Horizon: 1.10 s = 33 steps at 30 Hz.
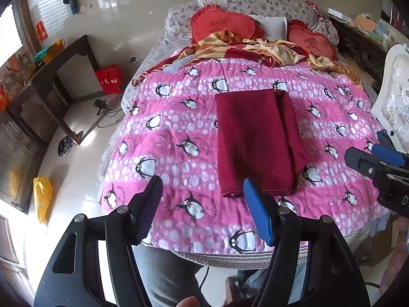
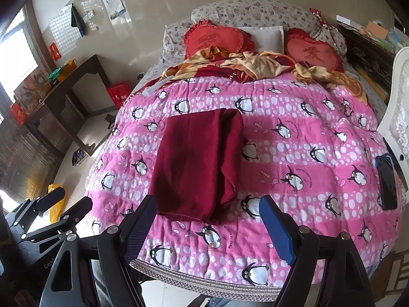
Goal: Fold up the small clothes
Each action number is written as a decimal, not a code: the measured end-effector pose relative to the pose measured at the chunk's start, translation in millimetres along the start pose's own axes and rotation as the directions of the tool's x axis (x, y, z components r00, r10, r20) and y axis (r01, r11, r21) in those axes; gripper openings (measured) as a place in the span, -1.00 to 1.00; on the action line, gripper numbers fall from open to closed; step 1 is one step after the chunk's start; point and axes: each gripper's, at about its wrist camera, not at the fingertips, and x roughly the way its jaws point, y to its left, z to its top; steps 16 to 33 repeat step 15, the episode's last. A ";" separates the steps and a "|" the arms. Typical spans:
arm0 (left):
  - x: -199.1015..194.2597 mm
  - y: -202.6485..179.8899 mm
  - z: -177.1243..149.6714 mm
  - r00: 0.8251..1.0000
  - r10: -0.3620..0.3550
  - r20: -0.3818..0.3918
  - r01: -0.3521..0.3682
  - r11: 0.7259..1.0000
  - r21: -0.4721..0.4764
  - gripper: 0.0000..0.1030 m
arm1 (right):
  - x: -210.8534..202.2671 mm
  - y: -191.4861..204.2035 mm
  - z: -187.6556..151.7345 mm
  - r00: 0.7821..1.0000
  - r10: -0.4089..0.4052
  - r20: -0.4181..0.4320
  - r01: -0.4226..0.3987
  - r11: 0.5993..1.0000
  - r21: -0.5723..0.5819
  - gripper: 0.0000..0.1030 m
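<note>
While one folded dark red cloth (image 1: 258, 140) lies mid-quilt (image 1: 179, 117), maybe with a sleeve beside it, both grippers, left gripper (image 1: 204, 209) and right gripper (image 2: 212, 230), hang open and empty near the bed's edge.

Bed covered by pink penguin quilt (image 2: 294, 117), folded maroon garment (image 2: 196, 163) laid flat near quilt's centre, dark phone (image 2: 387, 181) at 3 o'clock, crumpled yellow-red blanket (image 2: 255, 66) and heart cushions (image 2: 214, 38) at 12 o'clock.
</note>
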 end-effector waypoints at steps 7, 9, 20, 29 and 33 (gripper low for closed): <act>0.8 0.3 1.8 1.000 -0.005 -0.001 0.005 1.000 0.001 0.28 | 4.4 4.0 3.0 1.000 -0.003 -0.004 0.003 1.000 -0.012 0.56; 1.0 0.3 2.1 1.000 -0.003 0.002 0.003 1.000 0.005 0.28 | 4.8 4.7 3.2 1.000 -0.003 -0.005 0.003 1.000 -0.014 0.56; -2.0 1.1 3.4 0.999 0.013 0.030 -0.013 1.000 0.006 0.28 | 5.4 5.3 4.3 1.000 0.002 -0.010 -0.002 1.000 -0.012 0.56; -2.0 1.1 3.4 0.999 0.013 0.030 -0.013 1.000 0.006 0.28 | 5.4 5.3 4.3 1.000 0.002 -0.010 -0.002 1.000 -0.012 0.56; -2.0 1.1 3.4 0.999 0.013 0.030 -0.013 1.000 0.006 0.28 | 5.4 5.3 4.3 1.000 0.002 -0.010 -0.002 1.000 -0.012 0.56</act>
